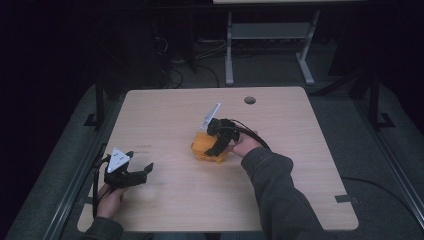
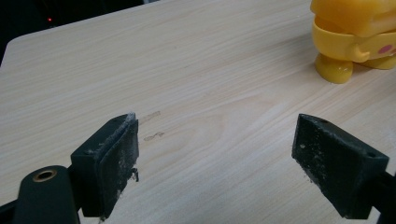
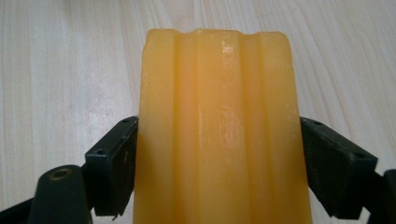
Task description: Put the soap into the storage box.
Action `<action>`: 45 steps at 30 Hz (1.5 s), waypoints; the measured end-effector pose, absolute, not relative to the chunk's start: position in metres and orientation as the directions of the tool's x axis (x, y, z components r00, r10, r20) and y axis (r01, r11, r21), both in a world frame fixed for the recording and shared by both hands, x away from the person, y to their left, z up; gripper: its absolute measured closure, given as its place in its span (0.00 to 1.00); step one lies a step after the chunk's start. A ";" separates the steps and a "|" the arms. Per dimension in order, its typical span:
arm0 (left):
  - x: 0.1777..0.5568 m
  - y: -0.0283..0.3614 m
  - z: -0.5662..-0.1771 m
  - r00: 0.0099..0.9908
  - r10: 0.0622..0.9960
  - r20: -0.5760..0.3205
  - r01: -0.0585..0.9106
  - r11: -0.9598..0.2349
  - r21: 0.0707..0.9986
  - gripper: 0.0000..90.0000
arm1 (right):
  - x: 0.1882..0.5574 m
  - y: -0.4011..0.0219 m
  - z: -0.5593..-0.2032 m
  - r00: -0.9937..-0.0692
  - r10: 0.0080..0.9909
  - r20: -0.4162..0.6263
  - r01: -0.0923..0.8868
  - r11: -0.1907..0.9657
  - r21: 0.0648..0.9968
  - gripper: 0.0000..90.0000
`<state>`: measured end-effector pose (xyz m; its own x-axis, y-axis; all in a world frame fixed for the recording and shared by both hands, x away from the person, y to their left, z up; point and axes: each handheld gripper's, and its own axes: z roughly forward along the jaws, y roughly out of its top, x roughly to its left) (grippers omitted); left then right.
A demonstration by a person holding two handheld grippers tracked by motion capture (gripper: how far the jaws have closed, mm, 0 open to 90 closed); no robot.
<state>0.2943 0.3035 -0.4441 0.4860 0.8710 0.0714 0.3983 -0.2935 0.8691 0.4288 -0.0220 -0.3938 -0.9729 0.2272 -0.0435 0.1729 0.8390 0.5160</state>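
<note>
1. Wooden table (image 1: 280,190) stands in a dark room.
2. Yellow toy (image 1: 207,148) sits near the table's middle, below its round hole (image 1: 249,100).
3. Right gripper (image 3: 217,154) clamps the toy's sides.
4. Left gripper (image 1: 142,171), jaws apart and empty, rests left of the toy.

The left gripper (image 1: 142,172) is held low near the person's side, jaws spread wide. The right gripper (image 1: 218,145) is reached forward, its jaws pressed closed.
</note>
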 end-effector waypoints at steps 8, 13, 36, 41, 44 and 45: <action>0.294 0.303 -0.444 0.486 0.871 0.071 0.396 -0.292 0.870 0.16 | 0.426 -0.027 -0.387 -0.972 0.231 -0.049 0.173 0.837 0.519 0.21; 0.294 0.303 -0.444 0.486 0.871 0.071 0.396 -0.292 0.870 0.16 | 0.422 -0.038 -0.377 -0.967 0.247 -0.056 0.178 0.818 0.548 0.22; 0.294 0.302 -0.445 0.491 0.868 0.079 0.396 -0.303 0.866 0.16 | 0.408 -0.078 -0.366 -0.948 0.311 -0.072 0.217 0.792 0.571 0.22; 0.294 0.302 -0.445 0.491 0.868 0.079 0.396 -0.303 0.867 0.16 | 0.405 -0.082 -0.363 -0.945 0.319 -0.069 0.224 0.788 0.574 0.22; 0.294 0.302 -0.445 0.491 0.867 0.081 0.397 -0.306 0.865 0.16 | 0.404 -0.085 -0.362 -0.943 0.325 -0.070 0.228 0.787 0.574 0.23; 0.294 0.302 -0.445 0.491 0.867 0.080 0.398 -0.305 0.865 0.16 | 0.404 -0.086 -0.361 -0.943 0.326 -0.073 0.229 0.790 0.569 0.23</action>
